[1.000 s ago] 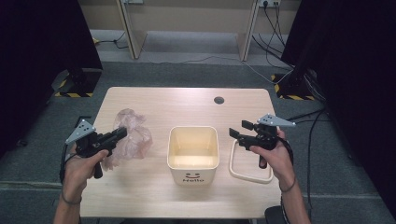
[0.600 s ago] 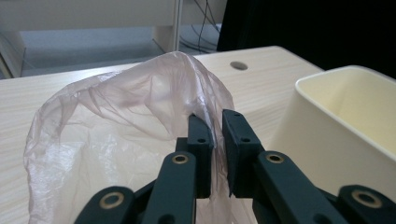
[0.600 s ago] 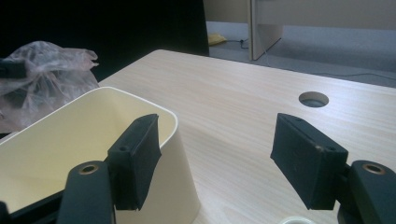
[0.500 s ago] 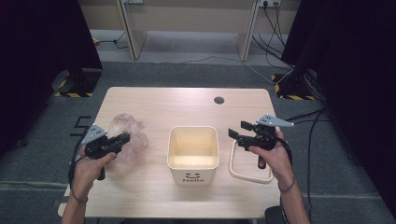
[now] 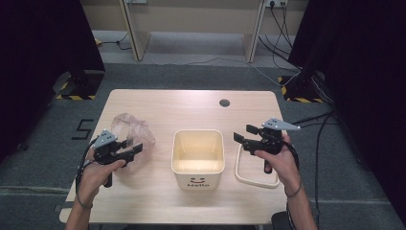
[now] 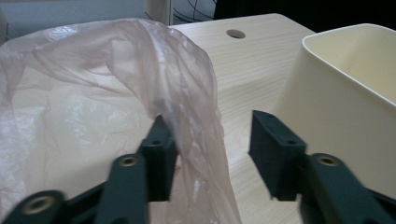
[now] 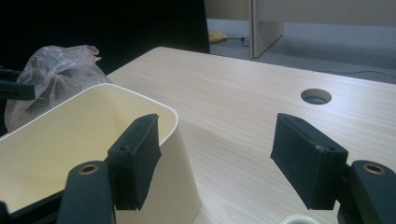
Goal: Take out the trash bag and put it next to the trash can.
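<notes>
A crumpled clear pinkish plastic bag [image 5: 128,130] lies on the left of the table. My left gripper [image 5: 132,147] is at the bag's near right edge. In the left gripper view the bag [image 6: 93,93] has a fold hanging between the wide-apart jaws, against the left one; the left gripper [image 6: 212,142] is open. A cream square bin [image 5: 197,154] with "Hello" on its front stands at the table's middle and looks empty. My right gripper [image 5: 245,133] hovers open just right of the bin, and in its own view the right gripper [image 7: 217,140] has nothing between its jaws.
A cream rounded-square ring [image 5: 256,168] lies flat to the right of the bin, under the right hand. A round cable hole [image 5: 224,102] sits near the table's [image 5: 191,108] far edge. Cables and desk legs stand on the floor beyond.
The left gripper has moved right and forward, from beside the bag onto its near edge, so a fold now sits between the jaws. The right gripper has stayed put.
</notes>
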The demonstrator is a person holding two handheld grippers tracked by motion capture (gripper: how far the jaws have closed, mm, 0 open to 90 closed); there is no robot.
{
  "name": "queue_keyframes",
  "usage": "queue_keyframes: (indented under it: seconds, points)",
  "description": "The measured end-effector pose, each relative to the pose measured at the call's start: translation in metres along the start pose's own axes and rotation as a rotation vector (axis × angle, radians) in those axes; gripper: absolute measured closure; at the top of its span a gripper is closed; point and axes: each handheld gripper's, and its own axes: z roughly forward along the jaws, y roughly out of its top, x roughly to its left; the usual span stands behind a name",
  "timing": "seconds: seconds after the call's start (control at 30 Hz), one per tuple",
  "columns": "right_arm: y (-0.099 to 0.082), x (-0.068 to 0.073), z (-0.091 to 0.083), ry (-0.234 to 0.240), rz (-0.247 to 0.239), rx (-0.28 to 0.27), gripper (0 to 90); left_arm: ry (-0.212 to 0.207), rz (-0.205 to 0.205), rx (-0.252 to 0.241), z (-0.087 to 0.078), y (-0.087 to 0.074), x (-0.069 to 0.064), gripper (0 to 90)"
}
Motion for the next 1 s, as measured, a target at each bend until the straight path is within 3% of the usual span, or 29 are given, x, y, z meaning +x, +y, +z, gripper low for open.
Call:
queue_keyframes:
  seconds: [0.1,0.2,0.5,0.57,0.7,0.83,0.97,1.0]
  points:
    - [0.000,0.000,0.000,0.001,-0.001,-0.001,32.2,0.009,-0.010,-0.005,-0.002,0.001,0.000,44.3]
    - [0.000,-0.001,-0.001,-0.001,0.002,-0.004,32.2,0.040,-0.033,-0.031,-0.009,0.008,-0.001,33.1]
    - [-0.003,-0.001,0.004,-0.001,0.004,0.014,32.2,0.075,-0.063,-0.059,-0.023,0.018,-0.005,21.7]
    - [-0.003,-0.002,0.003,-0.005,0.007,0.012,32.2,0.104,-0.075,-0.099,-0.029,0.024,-0.009,21.3]
    - [-0.004,-0.003,0.004,-0.008,0.009,0.014,32.2,0.090,-0.050,-0.133,-0.038,0.032,-0.022,20.9]
    - [-0.004,-0.003,0.004,-0.006,0.009,0.016,32.2,0.058,-0.025,-0.124,-0.041,0.036,-0.031,20.1]
    - [-0.003,-0.002,0.004,-0.003,0.007,0.013,32.2,0.046,-0.035,-0.089,-0.034,0.031,-0.028,20.1]
    - [-0.003,-0.002,0.003,-0.004,0.007,0.012,32.2,0.051,-0.045,-0.052,-0.028,0.026,-0.023,20.1]
